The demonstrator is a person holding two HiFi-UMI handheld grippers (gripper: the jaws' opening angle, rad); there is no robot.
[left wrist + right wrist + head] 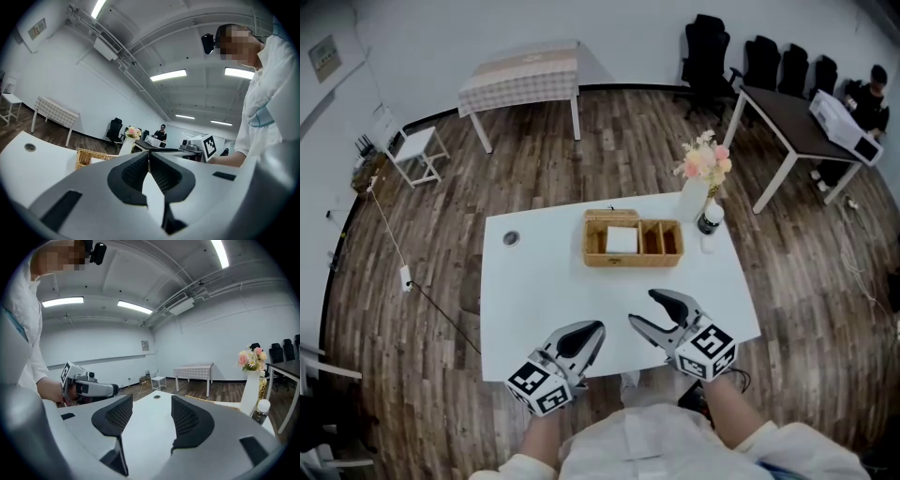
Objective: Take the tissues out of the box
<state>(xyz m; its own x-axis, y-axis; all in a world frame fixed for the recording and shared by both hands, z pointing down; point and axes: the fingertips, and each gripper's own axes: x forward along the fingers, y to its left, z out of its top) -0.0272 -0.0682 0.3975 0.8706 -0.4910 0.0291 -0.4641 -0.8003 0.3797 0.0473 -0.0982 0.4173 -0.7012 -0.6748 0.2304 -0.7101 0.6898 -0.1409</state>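
Right gripper [642, 307]: jaws wide apart, nothing between. Left gripper [592, 330]: jaws closed together, empty. Tissues [622, 240] sit in the wicker box [633, 256] ahead of both grippers on the surface [525, 300]. In the left gripper view the box is half hidden. Vase [694, 199] and bottle [709, 217] stand beyond the right gripper.

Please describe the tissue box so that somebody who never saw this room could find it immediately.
Find the white table in the middle of the room. Near its far edge, left of the flower vase, sits a woven wicker box. It alone is tan and divided into compartments, with white tissues in the leftmost one.
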